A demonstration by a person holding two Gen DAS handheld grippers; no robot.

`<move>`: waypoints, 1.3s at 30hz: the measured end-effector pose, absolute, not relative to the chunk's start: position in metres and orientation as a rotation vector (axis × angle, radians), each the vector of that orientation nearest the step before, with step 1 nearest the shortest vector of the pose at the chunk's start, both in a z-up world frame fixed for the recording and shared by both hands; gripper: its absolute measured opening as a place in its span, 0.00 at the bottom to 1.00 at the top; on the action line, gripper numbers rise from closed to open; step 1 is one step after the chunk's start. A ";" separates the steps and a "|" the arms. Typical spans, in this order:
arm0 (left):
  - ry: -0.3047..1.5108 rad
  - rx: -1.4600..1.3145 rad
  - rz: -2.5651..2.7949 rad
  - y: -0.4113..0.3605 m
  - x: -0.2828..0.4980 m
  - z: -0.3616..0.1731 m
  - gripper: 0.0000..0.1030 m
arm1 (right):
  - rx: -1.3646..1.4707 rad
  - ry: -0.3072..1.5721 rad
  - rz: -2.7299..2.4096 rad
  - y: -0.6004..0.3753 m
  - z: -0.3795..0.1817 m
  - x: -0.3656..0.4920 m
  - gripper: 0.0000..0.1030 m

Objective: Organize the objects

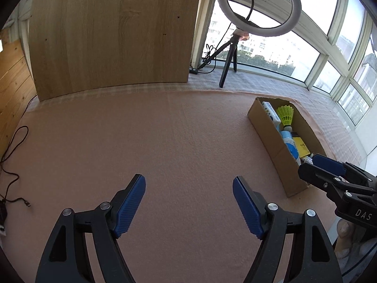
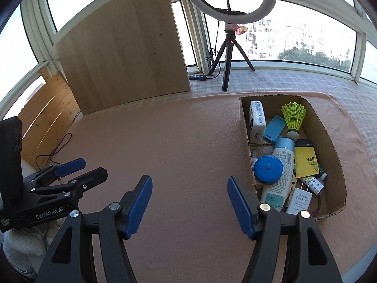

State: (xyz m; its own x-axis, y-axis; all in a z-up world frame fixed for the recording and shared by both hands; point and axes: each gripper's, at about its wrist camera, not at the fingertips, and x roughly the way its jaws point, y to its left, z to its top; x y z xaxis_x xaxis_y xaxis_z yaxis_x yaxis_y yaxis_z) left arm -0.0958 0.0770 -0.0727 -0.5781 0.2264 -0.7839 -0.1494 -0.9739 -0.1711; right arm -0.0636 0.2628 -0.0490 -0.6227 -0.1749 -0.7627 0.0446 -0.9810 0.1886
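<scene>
1. While both hover over the pink cloth-covered counter (image 2: 188, 141), the left gripper (image 1: 188, 202) and right gripper (image 2: 188, 202) have fingers spread, empty.
2. Beside the right gripper, the brown cardboard box (image 2: 334, 165) holds a yellow-green shuttlecock (image 2: 293, 118) and white lotion bottle (image 2: 280, 174).

1 cardboard box (image 2: 329, 141) on 1 pink cloth (image 2: 176, 153). Inside the box, as far as countable: 1 yellow-green shuttlecock (image 2: 293, 115), 1 white tissue pack (image 2: 256, 121), 1 light-blue case (image 2: 274, 128), 1 round blue tape measure (image 2: 268, 167), 1 white bottle with blue cap (image 2: 281, 165), 1 yellow card pack (image 2: 306, 162), 1 white charger plug (image 2: 299, 200), 1 small patterned pouch (image 2: 314, 184); smaller bits underneath not countable. Around it: 1 ring light (image 2: 259, 14) on 1 tripod (image 2: 227, 54), 1 upright wooden board (image 2: 122, 47), 1 power strip (image 2: 197, 77). 2 grippers: left (image 1: 188, 202), right (image 2: 188, 202), 2 blue pads each
</scene>
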 end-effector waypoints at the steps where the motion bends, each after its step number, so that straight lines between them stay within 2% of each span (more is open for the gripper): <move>1: -0.131 -1.319 2.618 0.072 -0.091 -0.073 0.78 | 1.297 -0.208 -2.714 0.256 -0.050 -0.062 0.61; 18: -0.159 -1.375 2.723 0.017 -0.049 -0.070 0.78 | 1.260 -0.198 -2.712 0.209 -0.049 -0.046 0.62; 26: -0.161 -1.370 2.774 -0.001 -0.039 -0.060 0.79 | 1.250 -0.128 -2.737 0.194 -0.046 -0.038 0.63; 31: -0.150 -1.365 2.787 -0.008 -0.035 -0.056 0.80 | 1.240 -0.104 -2.766 0.190 -0.043 -0.035 0.69; 39: -0.154 -1.367 2.788 -0.013 -0.033 -0.055 0.80 | 1.234 -0.092 -2.785 0.187 -0.039 -0.034 0.71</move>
State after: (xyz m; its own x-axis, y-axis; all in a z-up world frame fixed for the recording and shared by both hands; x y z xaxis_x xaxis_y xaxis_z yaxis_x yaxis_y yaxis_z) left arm -0.0335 -0.0134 -0.0546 -0.6127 0.0727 -0.7869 0.0144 -0.9946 -0.1031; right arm -0.0338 0.1867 -0.0389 -0.6684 -0.1103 -0.7356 0.0614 -0.9938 0.0932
